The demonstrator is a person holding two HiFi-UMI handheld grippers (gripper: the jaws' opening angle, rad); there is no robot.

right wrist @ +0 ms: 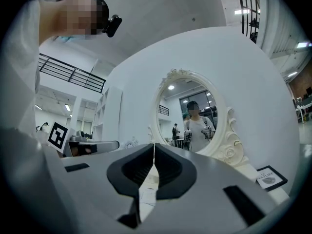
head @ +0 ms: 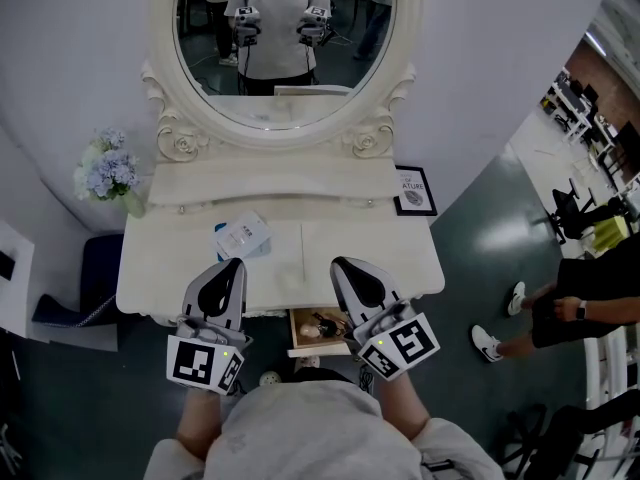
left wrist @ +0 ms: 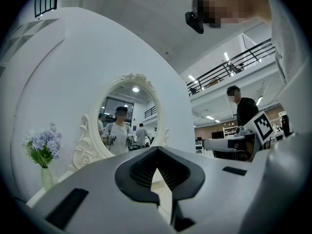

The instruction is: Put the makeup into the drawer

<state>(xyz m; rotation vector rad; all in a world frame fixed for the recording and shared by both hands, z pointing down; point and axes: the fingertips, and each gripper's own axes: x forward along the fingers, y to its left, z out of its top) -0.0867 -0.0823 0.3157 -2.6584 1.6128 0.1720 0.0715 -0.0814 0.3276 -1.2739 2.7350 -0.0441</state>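
Under the front edge of the white dressing table [head: 160, 278] a wooden drawer [head: 318, 349] stands pulled out, with small makeup items [head: 322, 323] lying inside. Both grippers hover level over the table's front, pointing at the mirror. My left gripper [head: 236, 264] [left wrist: 157, 150] is shut with nothing between its jaws. My right gripper [head: 343, 265] [right wrist: 154, 146] is also shut and empty, just above and behind the drawer. A white and blue packet [head: 243, 236] lies on the tabletop ahead of the left gripper.
An oval mirror [head: 285, 43] rises at the table's back. A vase of pale blue flowers [head: 105, 173] stands at the back left, a small framed print [head: 414, 190] at the back right. A dark stool [head: 95, 273] sits left of the table. A person [head: 560, 313] stands to the right.
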